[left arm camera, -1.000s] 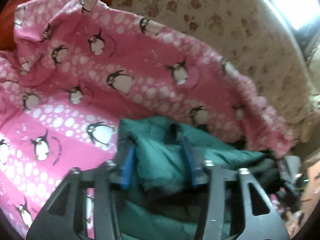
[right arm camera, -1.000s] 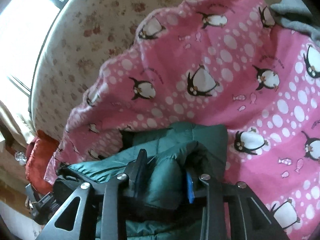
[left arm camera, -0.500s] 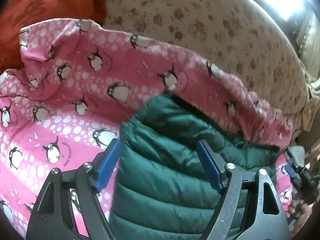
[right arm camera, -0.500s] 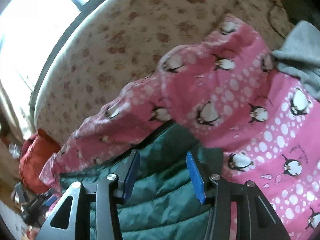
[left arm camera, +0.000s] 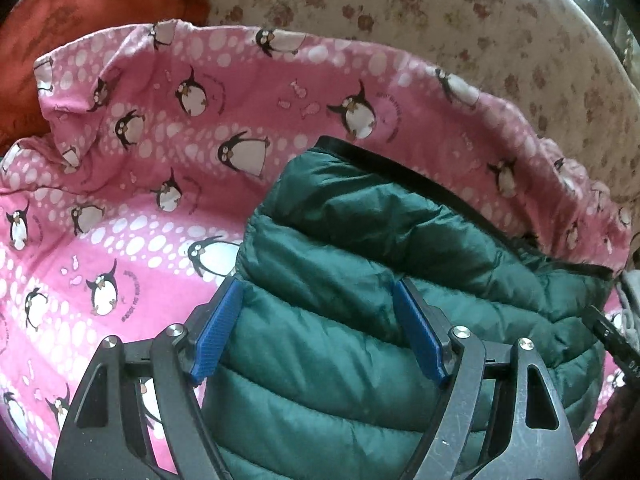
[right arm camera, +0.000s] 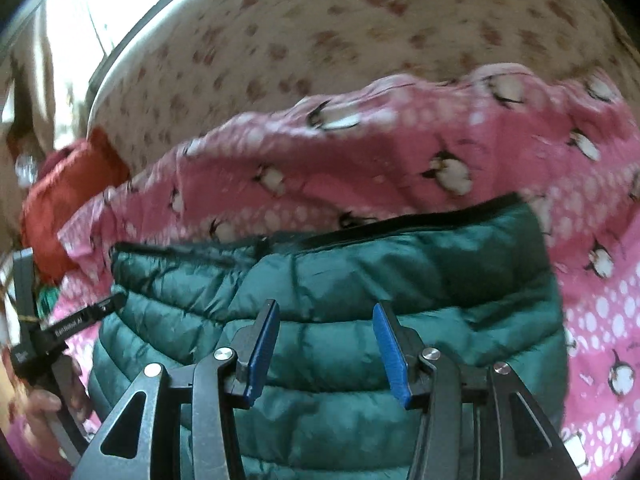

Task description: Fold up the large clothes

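My right view smeared; green jacket (right arm camera: 328, 280) runs off at 6 o'clock; my left hand (right arm camera: 44, 404) half cropped at 8 o'clock

A pink penguin-print sheet (left arm camera: 280, 92) covers the floral mattress (left arm camera: 440, 20); an orange-red cushion (left arm camera: 88, 8) lies at its eleven o'clock corner

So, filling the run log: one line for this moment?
left claw: open | right claw: open | jacket: released, on blanket

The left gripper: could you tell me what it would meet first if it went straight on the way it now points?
Most likely the green puffer jacket lying just beyond the open left gripper; depth is unclear.
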A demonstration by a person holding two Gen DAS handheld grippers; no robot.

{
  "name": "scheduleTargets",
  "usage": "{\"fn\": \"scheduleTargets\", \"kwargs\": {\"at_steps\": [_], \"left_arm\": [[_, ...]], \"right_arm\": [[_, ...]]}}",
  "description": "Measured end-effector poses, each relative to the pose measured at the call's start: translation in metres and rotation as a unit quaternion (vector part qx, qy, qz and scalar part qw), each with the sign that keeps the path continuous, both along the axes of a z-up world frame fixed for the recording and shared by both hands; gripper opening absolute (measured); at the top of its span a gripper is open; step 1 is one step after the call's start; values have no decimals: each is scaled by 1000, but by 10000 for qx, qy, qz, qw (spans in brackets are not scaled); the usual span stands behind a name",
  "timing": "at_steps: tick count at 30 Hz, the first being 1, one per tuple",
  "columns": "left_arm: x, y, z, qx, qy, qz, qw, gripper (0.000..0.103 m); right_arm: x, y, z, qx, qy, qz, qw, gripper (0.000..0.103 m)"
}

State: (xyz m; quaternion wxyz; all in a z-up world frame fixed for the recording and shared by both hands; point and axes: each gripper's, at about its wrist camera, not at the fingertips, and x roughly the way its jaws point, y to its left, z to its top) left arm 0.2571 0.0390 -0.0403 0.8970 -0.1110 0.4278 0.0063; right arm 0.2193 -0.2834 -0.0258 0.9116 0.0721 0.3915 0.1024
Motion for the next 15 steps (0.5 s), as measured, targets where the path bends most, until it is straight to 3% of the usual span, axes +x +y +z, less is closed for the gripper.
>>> {"fn": "scheduleTargets", "kwargs": {"at_steps": [6, 15], "left_arm": [[5, -1, -9, 89, 55, -61, 9999, 79], [11, -5, -20, 155, -13, -106, 9998, 80]], "right_arm": [[23, 24, -18, -659, 59, 71, 9978, 46], [53, 9, -58, -279, 558, -130, 9980, 47]]}}
